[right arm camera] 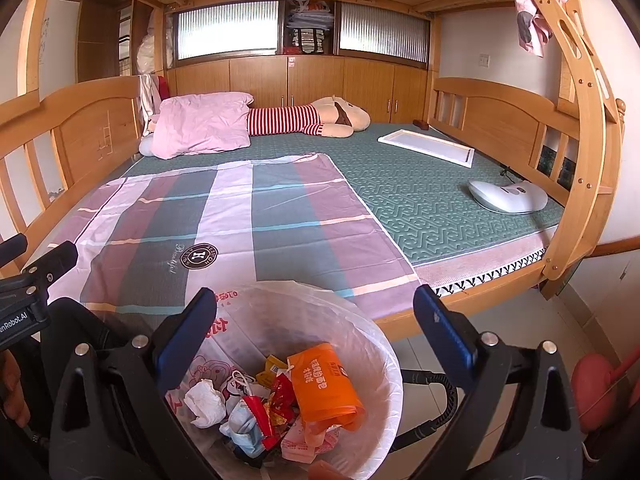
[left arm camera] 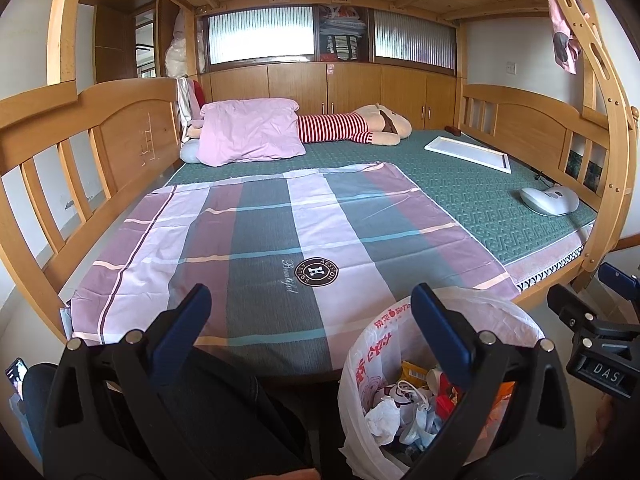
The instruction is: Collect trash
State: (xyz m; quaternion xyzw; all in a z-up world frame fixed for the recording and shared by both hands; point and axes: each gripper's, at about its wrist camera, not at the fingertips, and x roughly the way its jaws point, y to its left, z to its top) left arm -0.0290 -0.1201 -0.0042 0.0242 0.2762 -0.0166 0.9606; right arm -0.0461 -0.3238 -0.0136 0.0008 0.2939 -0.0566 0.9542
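A trash bin lined with a white plastic bag (right arm camera: 372,344) stands on the floor at the foot of the bed. It holds an orange packet (right arm camera: 324,380), crumpled tissue (right arm camera: 206,402), red wrappers (right arm camera: 276,400) and a face mask. My right gripper (right arm camera: 316,328) is open and empty above the bin. My left gripper (left arm camera: 310,320) is open and empty, to the left of the bin (left arm camera: 500,312), over the bed's near edge. The right gripper shows at the right edge of the left wrist view (left arm camera: 592,304).
A plaid pink and grey sheet (right arm camera: 240,224) covers the near half of a green mattress (right arm camera: 440,208). A pink pillow (right arm camera: 200,124), a striped plush toy (right arm camera: 312,120), a white frame (right arm camera: 428,146) and a white handheld device (right arm camera: 508,196) lie on it. Wooden bunk rails and a ladder (right arm camera: 580,128) surround it.
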